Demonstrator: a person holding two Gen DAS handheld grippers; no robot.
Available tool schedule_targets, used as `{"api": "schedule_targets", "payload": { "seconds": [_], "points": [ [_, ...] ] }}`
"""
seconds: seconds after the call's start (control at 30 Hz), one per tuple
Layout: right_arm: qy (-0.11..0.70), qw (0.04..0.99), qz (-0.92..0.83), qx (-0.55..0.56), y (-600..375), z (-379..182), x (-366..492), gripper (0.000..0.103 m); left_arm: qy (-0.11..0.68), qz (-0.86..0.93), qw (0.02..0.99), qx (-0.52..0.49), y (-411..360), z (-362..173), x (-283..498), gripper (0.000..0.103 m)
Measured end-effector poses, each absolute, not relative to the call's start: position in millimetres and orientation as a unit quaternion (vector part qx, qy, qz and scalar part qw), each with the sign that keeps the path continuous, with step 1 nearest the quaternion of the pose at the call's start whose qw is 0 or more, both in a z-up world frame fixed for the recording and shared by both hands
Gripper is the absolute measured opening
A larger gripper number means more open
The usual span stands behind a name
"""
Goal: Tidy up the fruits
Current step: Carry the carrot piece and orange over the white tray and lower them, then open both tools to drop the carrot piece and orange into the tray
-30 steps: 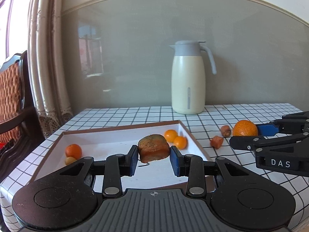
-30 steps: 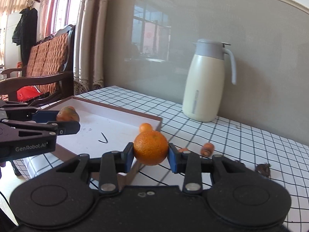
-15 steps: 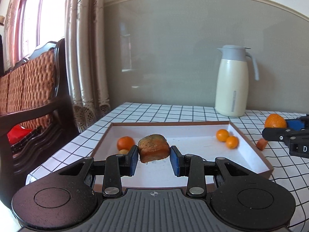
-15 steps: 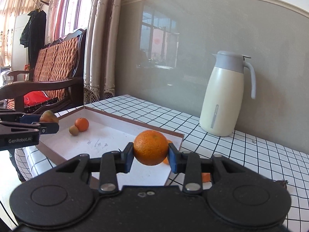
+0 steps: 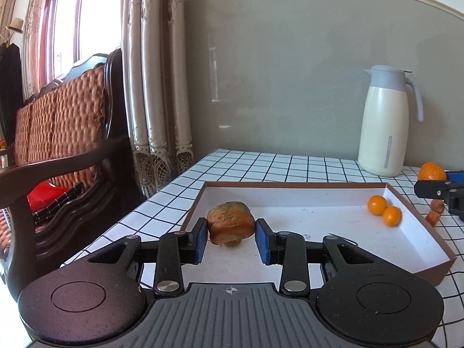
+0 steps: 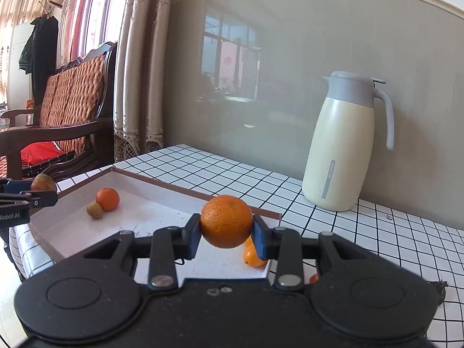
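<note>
Grid-patterned tablecloth (image 5: pixel 261 168) over a table against a grey wall; cream thermal jug (image 6: pixel 342 150) at the back, wooden bench and curtains off to the left.

Left gripper (image 5: pixel 231 236): jaws drawn in close on a brownish, blotched fruit (image 5: pixel 230 226), held clear above the near-left corner of the shallow white tray (image 5: pixel 290 185). Kind of fruit not clear, possibly a bruised persimmon or pear.

Right gripper (image 6: pixel 226 236): jaws pinched on a mandarin (image 6: pixel 226 221), carried over the tray's right end.

Already in the tray: two kumquats (image 5: pixel 384 210) ahead and right of the left gripper; a small orange (image 6: pixel 108 199) touching a dull greenish-brown fruit (image 6: pixel 94 210) ahead and left of the right gripper.

Step, as I read it: both loads in transit to the tray, neither released. Next move calls for lowering each fruit near the tray floor beside like fruit, then easing the jaws apart so nothing rolls.

Hard to make out:
- Small reddish pieces (image 5: pixel 435 211) on the cloth beyond the tray's right rim, partly behind the other gripper.
- One kumquat tucked behind the right gripper's blue pad.
- Dark scrap at the right-wrist view's right edge, unidentifiable.
- Tray's near rim hidden by both gripper bodies.
</note>
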State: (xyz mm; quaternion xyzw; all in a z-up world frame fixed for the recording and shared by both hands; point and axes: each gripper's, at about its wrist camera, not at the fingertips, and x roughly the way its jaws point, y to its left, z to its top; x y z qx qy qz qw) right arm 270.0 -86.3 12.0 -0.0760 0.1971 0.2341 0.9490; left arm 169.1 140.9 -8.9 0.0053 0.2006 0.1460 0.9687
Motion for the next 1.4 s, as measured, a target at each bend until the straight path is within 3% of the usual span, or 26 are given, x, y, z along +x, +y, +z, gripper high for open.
{"api": "schedule_targets", "payload": {
  "seconds": [1.33, 1.37, 1.4],
  "points": [
    [0.264, 0.934, 0.226, -0.084, -64.0, -14.8, 349.3, 0.031, 0.237, 0.156, 0.958, -0.033, 173.2, -24.1, 232.0, 0.036],
    [0.256, 0.938, 0.216, -0.089, -64.5, -14.6, 348.4, 0.051, 0.234, 0.164, 0.958, -0.031, 173.5, -24.5, 232.1, 0.036],
    [0.241, 0.946, 0.199, -0.091, -66.1, -13.1, 346.8, 0.088, 0.232, 0.171, 0.957, -0.028, 173.5, -24.1, 231.6, 0.038]
  ]
}}
